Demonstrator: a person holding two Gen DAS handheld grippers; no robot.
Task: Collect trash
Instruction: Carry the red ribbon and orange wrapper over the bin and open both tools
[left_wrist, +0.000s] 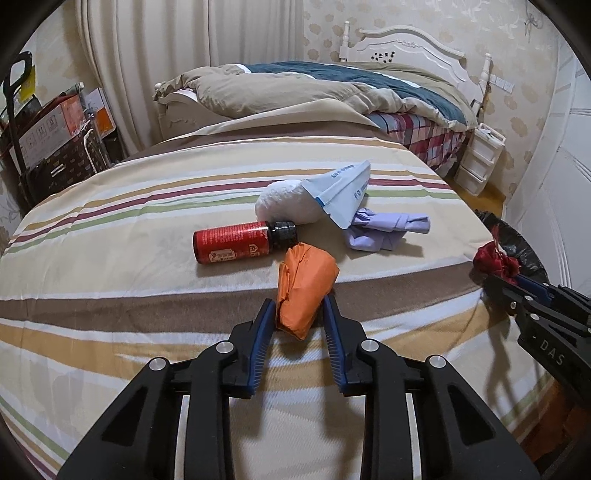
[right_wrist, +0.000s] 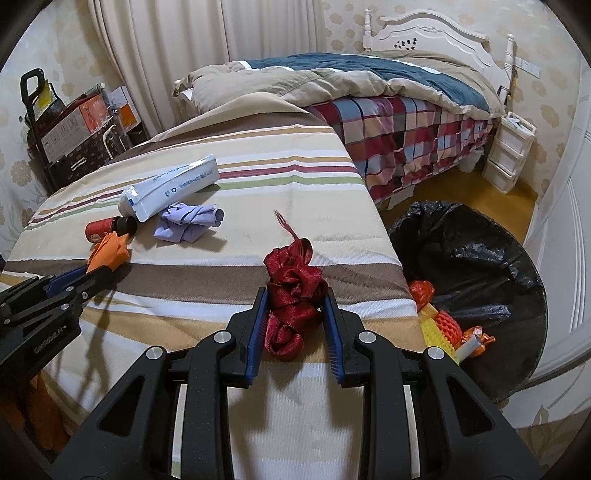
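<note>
The left tool (left_wrist: 300, 308) is clamped on a crumpled orange paper wad (left_wrist: 306, 288) lying on the striped bed (left_wrist: 110, 258); the right tool (right_wrist: 295, 301) grips a bunched dark red satin ribbon (right_wrist: 293, 291). Both pickups look made, so next comes carrying each over the black-lined trash bin (right_wrist: 480, 251) beside the bed, which holds orange and yellow scraps

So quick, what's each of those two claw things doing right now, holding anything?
Left gripper: closed on the orange wad.
Right gripper: closed on the dark red ribbon.
</note>
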